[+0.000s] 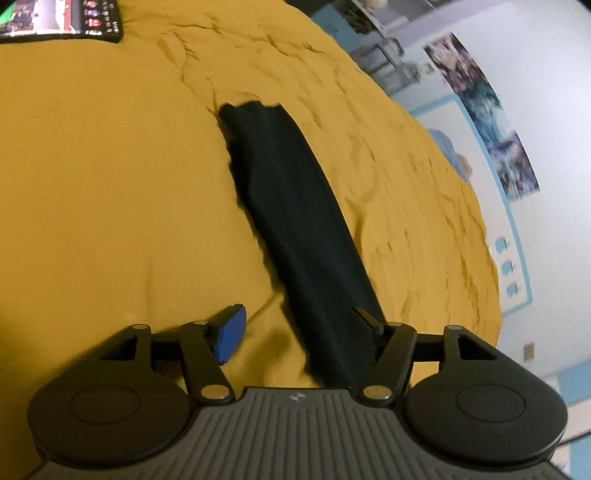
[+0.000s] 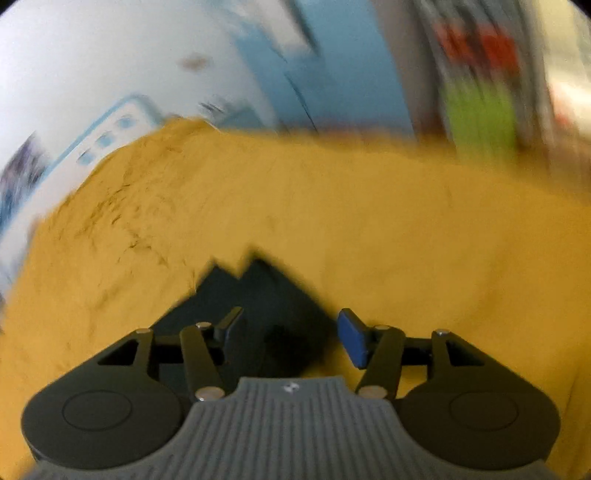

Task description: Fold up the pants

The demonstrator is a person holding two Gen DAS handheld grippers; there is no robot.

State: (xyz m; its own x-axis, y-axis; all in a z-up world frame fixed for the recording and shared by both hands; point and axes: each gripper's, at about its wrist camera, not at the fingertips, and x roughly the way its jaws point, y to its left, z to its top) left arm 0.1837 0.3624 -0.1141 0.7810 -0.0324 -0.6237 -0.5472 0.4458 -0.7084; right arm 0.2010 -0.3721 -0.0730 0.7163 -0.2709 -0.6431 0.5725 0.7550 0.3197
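Working the lengthwise stage of the fold, by my reading: the dark pants (image 1: pixel 295 221) lie as one long narrow strip on the yellow bedspread (image 1: pixel 110 184), which suggests leg on leg is done and the crosswise fold is not.

Left wrist view, near: left gripper (image 1: pixel 299 332) sits low in the frame with its jaws spread wide. The blue pad (image 1: pixel 231 338) at lower left stands clear over bare bedspread. The opposite finger at lower right overlaps the strip's near edge; contact or mere overlap cannot be told. Nothing is pinched.

Middle to far: the strip runs from bottom centre up toward the frame's centre, ending in a slightly ragged edge. A dark tablet or screen (image 1: pixel 62 18) lies in the upper left corner; wall posters (image 1: pixel 480 122) fill the upper right.

Right wrist view, near: right gripper (image 2: pixel 290 338) also has its jaws wide apart, blue pad (image 2: pixel 352 339) at lower right over bedspread. The pants end (image 2: pixel 258 295) lies between and just ahead of the fingers, notched at its far edge. No grip visible. The frame is heavily motion-blurred, so the fabric detail is unreliable. Beyond it, only bedspread and smeared wall.

Judgement on next move: each gripper needs to close on a corner of one end, both layers included, then carry that end over toward the other. Risk: catching only the top layer.
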